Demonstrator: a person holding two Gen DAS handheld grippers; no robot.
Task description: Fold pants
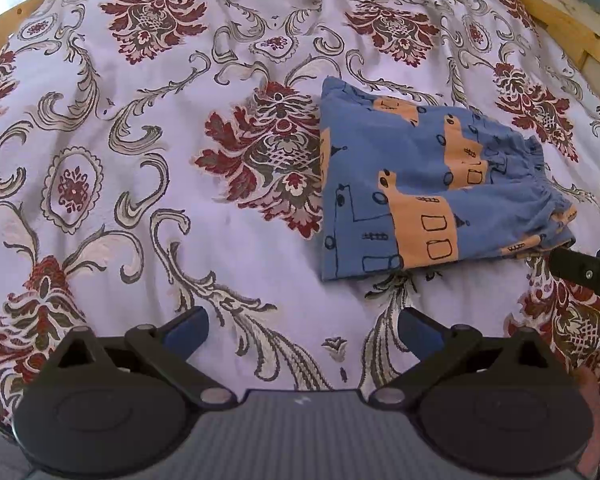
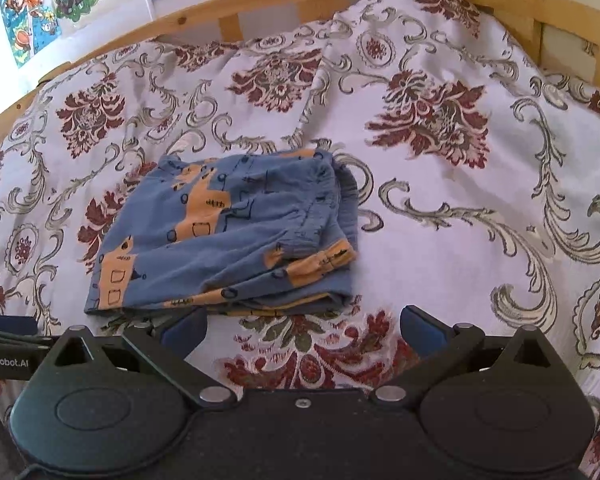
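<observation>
Both grippers, left gripper point(image 1: 302, 330) and right gripper point(image 2: 302, 326), gape wide, holding nothing. Only the right view shows wall posters point(image 2: 32, 8); folded pants point(image 2: 224, 236) hide their inner layers.

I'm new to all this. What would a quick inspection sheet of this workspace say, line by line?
Surface: floral bedspread covering a bed, slightly rumpled.
Job's things: blue and orange pants lying folded into a compact stack on the bedspread.
Clutter: nothing seen.
Grippers: left claw open, empty, short of the pants; right claw open, empty, just before the stack's near edge.
Cables: nothing seen.
Surroundings: wooden bed frame; cartoon posters on the wall.
</observation>
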